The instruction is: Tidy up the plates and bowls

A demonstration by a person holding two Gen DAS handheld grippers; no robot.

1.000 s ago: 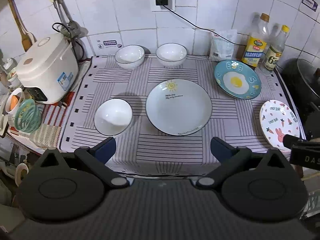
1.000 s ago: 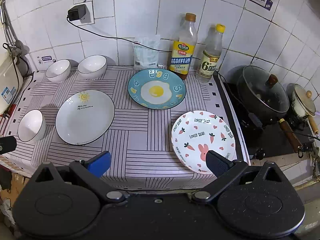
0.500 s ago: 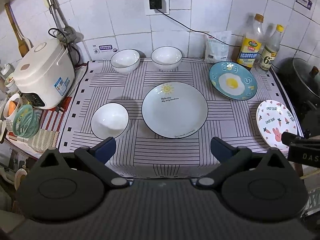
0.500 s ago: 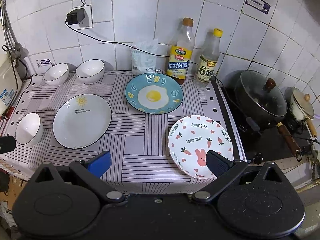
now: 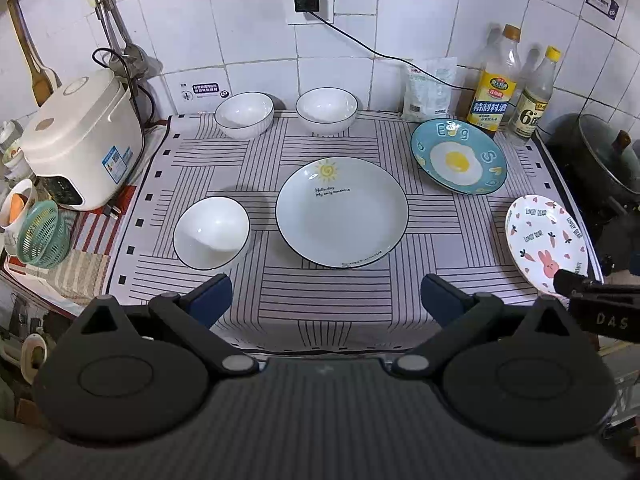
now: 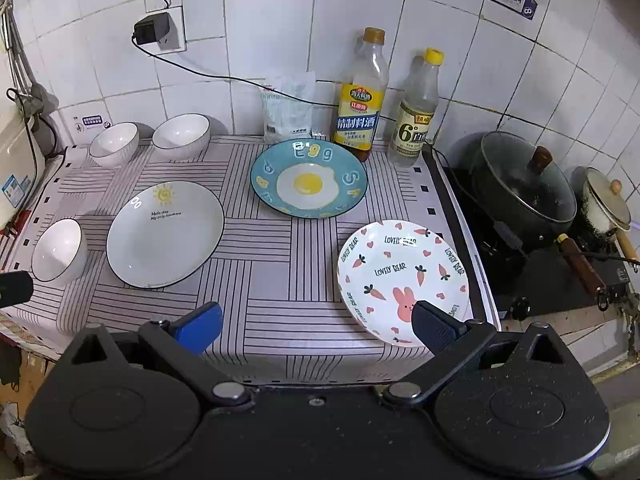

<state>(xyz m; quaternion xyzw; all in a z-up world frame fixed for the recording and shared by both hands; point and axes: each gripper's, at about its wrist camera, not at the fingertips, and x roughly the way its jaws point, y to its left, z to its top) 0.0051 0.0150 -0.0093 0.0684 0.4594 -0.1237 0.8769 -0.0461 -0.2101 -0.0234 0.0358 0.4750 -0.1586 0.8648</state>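
Note:
On the striped cloth [image 5: 340,296] lie a large white sun plate [image 5: 342,212], a blue egg plate [image 5: 459,156] and a bunny plate [image 5: 546,242] at the right edge. One white bowl [image 5: 212,232] stands front left, two more [image 5: 245,114] [image 5: 327,110] by the wall. My left gripper [image 5: 326,298] hangs open above the front edge, holding nothing. My right gripper [image 6: 316,322] is open too, its right finger over the near rim of the bunny plate [image 6: 402,280]. The same sun plate [image 6: 165,234], egg plate [image 6: 308,178] and front bowl [image 6: 59,249] show in the right wrist view.
A rice cooker [image 5: 82,142] and a green basket [image 5: 42,236] stand left of the cloth. Two bottles [image 6: 362,96] [image 6: 416,112] and a bag [image 6: 288,108] line the wall. A lidded pot [image 6: 524,188] sits on the stove at right.
Both grippers have drawn back and up a little from the counter, so the dishes look slightly farther. No dish has moved, and both stay open.

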